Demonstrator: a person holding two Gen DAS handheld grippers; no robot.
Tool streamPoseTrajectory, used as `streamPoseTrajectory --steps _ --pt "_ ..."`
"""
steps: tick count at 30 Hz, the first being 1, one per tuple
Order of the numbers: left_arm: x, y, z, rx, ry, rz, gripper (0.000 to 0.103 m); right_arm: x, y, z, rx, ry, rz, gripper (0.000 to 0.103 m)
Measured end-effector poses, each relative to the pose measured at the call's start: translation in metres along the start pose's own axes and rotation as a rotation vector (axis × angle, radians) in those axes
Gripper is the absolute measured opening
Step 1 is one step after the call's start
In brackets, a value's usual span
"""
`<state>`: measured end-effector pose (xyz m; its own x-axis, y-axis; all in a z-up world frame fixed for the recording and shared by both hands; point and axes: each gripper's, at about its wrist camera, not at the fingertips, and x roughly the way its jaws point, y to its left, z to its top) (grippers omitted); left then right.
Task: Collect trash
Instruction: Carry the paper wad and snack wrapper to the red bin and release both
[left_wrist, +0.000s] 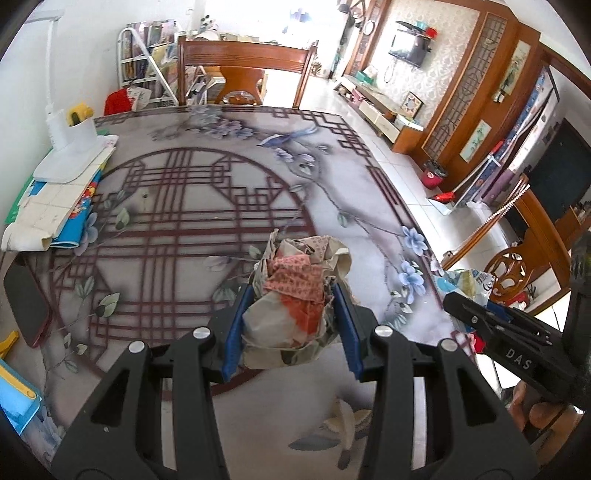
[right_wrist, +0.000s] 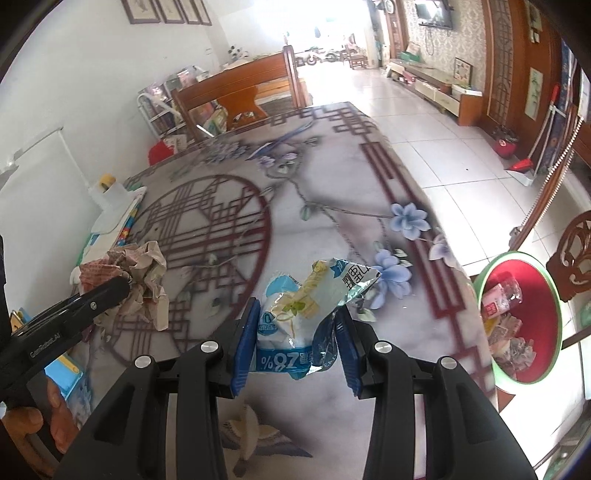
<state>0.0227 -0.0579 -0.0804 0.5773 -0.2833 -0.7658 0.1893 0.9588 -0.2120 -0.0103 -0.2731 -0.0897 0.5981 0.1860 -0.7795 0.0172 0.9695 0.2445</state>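
Observation:
My left gripper (left_wrist: 293, 295) is shut on a crumpled wad of paper (left_wrist: 295, 288), beige with red-printed patches, held above the patterned table (left_wrist: 184, 192). My right gripper (right_wrist: 297, 314) is shut on a blue and white plastic snack wrapper (right_wrist: 314, 306), also lifted over the table. In the right wrist view the paper wad (right_wrist: 136, 284) and the left gripper's black finger (right_wrist: 92, 299) show at the left. In the left wrist view the right gripper's black finger (left_wrist: 491, 321) and its wrapper (left_wrist: 465, 282) appear at the right edge. A red bin with a green rim (right_wrist: 521, 321), trash inside, stands on the floor beyond the table's right edge.
A white desk lamp base (left_wrist: 70, 147) sits on books and papers (left_wrist: 48, 206) at the table's left side, with a dark phone (left_wrist: 26, 299) nearer. A wooden chair (left_wrist: 243, 74) stands at the far end, another (right_wrist: 572, 254) by the bin. A small red bucket (left_wrist: 434, 175) is across the tiled floor.

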Motion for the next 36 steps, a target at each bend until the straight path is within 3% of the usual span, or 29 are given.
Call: streamPoseTrajectory --steps 21,36 --pt "0.025 -0.092 0.012 0.105 0.017 -0.085 0.043 -0.026 -0.075 0.002 0.087 -0.036 -0.057 0.039" --pt "0.041 -0.157 0.017 0.12 0.012 -0.082 0.043 -0.039 -0.138 0.008 0.112 -0.043 -0.055 0.039"
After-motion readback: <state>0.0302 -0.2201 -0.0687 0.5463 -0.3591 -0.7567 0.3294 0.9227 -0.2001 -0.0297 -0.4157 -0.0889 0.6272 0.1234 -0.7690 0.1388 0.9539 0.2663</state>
